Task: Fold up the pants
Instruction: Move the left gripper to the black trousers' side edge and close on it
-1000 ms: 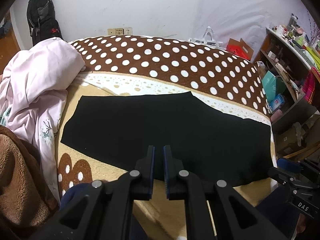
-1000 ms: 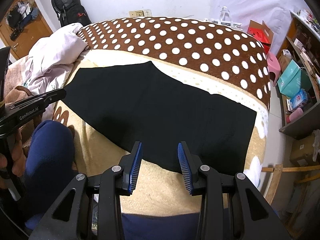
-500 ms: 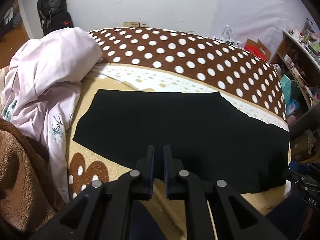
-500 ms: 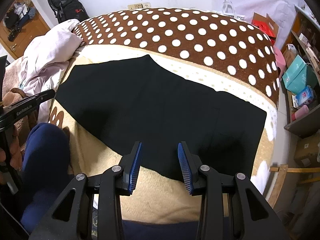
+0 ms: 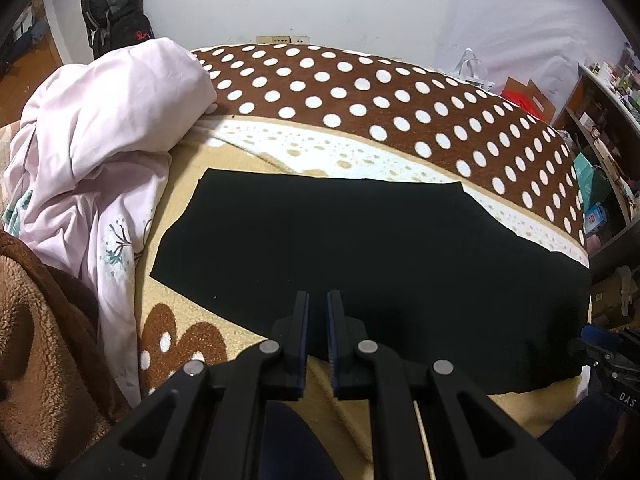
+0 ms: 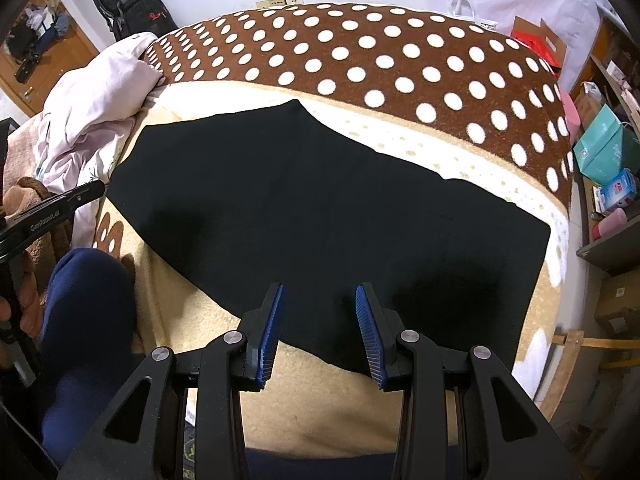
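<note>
The black pants [image 5: 360,248] lie flat on the bed, folded lengthwise, long side running left to right; they also show in the right wrist view [image 6: 328,216]. My left gripper [image 5: 318,300] hovers above the pants' near edge, its jaws nearly together with a thin gap and nothing between them. My right gripper [image 6: 319,296] is open and empty, above the near edge of the pants toward their right half. The left gripper's side [image 6: 48,216] shows at the left of the right wrist view.
The bed has a tan and brown polka-dot blanket [image 5: 360,92]. A heap of pink bedding [image 5: 88,132] and a brown fleece [image 5: 36,320] lie at the left. Shelves with boxes [image 6: 604,152] stand at the right. A black backpack [image 5: 116,12] leans on the far wall.
Both grippers have moved forward and closer over the pants, with the views shifting a little left. The jaws have not changed. The pants have not moved.
</note>
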A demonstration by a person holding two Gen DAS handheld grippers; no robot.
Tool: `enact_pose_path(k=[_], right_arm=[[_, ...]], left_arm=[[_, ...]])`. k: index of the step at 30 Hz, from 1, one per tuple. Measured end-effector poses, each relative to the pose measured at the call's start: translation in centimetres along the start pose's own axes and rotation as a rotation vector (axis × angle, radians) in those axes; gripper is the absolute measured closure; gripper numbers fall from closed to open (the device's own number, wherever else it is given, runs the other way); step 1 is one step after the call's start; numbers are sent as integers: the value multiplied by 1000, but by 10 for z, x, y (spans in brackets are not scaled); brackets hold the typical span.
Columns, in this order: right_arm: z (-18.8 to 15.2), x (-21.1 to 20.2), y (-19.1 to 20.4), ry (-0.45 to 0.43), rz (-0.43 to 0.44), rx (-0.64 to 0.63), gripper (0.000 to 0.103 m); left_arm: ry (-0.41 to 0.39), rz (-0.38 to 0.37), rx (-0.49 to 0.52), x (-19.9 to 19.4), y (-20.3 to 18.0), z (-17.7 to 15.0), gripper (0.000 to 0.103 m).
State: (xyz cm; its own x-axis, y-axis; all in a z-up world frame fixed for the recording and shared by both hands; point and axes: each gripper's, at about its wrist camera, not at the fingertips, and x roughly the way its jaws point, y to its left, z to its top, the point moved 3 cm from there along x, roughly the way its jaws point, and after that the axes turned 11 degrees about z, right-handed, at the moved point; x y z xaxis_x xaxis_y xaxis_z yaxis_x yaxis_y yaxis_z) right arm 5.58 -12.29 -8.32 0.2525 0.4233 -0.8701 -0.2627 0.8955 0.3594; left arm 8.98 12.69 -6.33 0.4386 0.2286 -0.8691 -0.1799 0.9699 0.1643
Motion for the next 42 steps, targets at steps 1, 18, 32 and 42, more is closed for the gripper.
enact_pose_path(k=[1, 18, 32, 42], right_arm=[[0, 1, 0, 0, 2, 1, 65], [5, 11, 2, 14, 18, -7, 49], [12, 29, 7, 43, 39, -35, 49], [15, 36, 15, 52, 55, -59, 49]], left_arm=[[3, -2, -9, 1, 2, 1, 93], [88, 2, -209, 59, 93, 16, 75], [299, -75, -403, 144, 152, -6, 63], [340, -103, -449, 176, 153, 3, 50]])
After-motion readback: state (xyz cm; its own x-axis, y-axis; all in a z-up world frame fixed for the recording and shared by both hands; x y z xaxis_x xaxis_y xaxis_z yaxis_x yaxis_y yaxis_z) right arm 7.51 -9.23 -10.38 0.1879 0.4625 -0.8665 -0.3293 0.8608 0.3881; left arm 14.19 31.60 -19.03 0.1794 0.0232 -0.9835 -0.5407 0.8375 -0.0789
